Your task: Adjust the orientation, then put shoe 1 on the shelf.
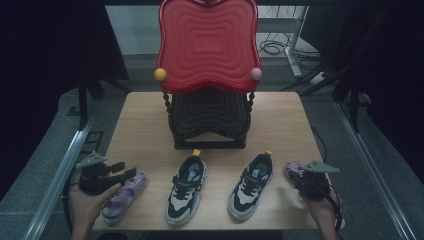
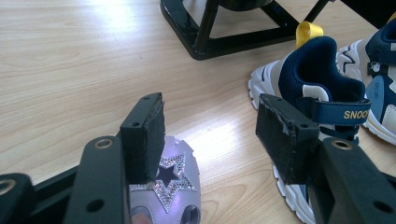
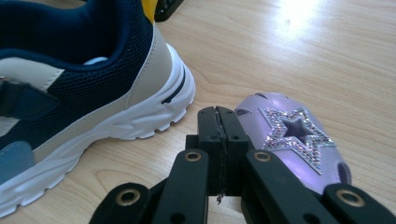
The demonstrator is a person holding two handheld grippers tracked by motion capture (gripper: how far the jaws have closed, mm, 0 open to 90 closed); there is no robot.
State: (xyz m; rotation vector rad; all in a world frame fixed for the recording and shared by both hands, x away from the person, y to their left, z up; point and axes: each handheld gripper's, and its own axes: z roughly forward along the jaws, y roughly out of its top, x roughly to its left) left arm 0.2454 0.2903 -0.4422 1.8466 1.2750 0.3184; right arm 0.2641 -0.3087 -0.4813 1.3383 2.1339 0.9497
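The left gripper hangs spread wide over a lilac star shoe near the desk's front-left corner; beside it, a navy trainer's strap reads "SNOO". The right gripper, pinched closed on nothing, sits beside the other lilac shoe at the front-right corner.

**Black two-jaw grippers, grey plates on top**

Each hand carries a black gripper. The left gripper and right gripper both wear a grey three-cornered plate; a black cable trails from the right one. Up close, the jaws are flat black bars with round rivet holes, faced with worn, dark foam pads.
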